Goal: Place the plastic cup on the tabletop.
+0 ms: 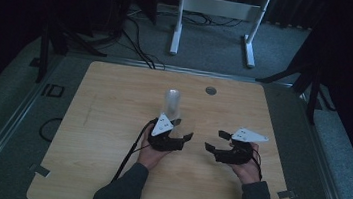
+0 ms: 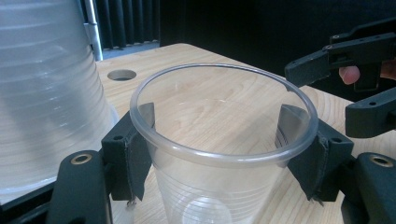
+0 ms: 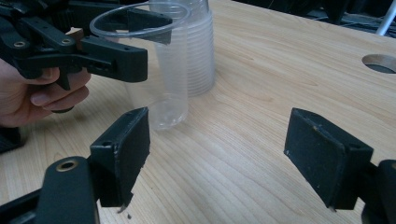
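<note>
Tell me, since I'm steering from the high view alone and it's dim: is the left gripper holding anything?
Observer: Yes. The left gripper has its jaws on either side of a clear plastic cup, just under the rim.
Operator: Is that cup upright?
Observer: Yes, mouth up, and it looks empty.
Operator: What is the pale column beside it?
Observer: A stack of cups, standing mouth down on the table.
Operator: And the right gripper?
Observer: The right gripper is open, with nothing between its jaws.
</note>
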`<state>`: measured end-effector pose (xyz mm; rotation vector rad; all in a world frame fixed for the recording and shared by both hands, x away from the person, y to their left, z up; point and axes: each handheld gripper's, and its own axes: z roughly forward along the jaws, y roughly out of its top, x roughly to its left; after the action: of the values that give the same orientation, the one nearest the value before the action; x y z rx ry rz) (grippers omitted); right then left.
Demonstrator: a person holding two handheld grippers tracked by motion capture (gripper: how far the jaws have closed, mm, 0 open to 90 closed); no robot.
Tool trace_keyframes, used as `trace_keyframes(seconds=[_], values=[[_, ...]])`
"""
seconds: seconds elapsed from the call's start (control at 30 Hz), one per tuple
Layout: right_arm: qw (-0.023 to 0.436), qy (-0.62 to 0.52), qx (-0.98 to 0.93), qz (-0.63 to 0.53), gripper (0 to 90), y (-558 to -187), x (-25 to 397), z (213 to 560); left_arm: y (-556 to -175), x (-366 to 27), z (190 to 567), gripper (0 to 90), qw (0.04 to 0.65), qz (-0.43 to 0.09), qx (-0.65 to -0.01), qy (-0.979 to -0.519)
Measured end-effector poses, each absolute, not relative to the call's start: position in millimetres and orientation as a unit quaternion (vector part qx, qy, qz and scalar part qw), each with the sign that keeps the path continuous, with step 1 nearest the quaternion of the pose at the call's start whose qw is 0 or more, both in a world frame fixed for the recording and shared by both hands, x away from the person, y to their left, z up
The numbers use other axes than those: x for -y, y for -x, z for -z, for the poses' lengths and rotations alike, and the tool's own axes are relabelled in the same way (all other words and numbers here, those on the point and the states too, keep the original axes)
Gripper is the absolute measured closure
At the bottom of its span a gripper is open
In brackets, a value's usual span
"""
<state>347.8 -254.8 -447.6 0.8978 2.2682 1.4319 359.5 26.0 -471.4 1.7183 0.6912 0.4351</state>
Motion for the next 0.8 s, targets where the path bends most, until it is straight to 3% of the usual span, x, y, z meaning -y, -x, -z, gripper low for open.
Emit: trace_keyframes(seconds=[0.8], values=[[0.155,-0.316,-0.791,-0.5,22.1,-347.6,256.2,448.1,-358.1,-21.2,477.5,29.6,0.578,-0.18,-0.298,-0.738]])
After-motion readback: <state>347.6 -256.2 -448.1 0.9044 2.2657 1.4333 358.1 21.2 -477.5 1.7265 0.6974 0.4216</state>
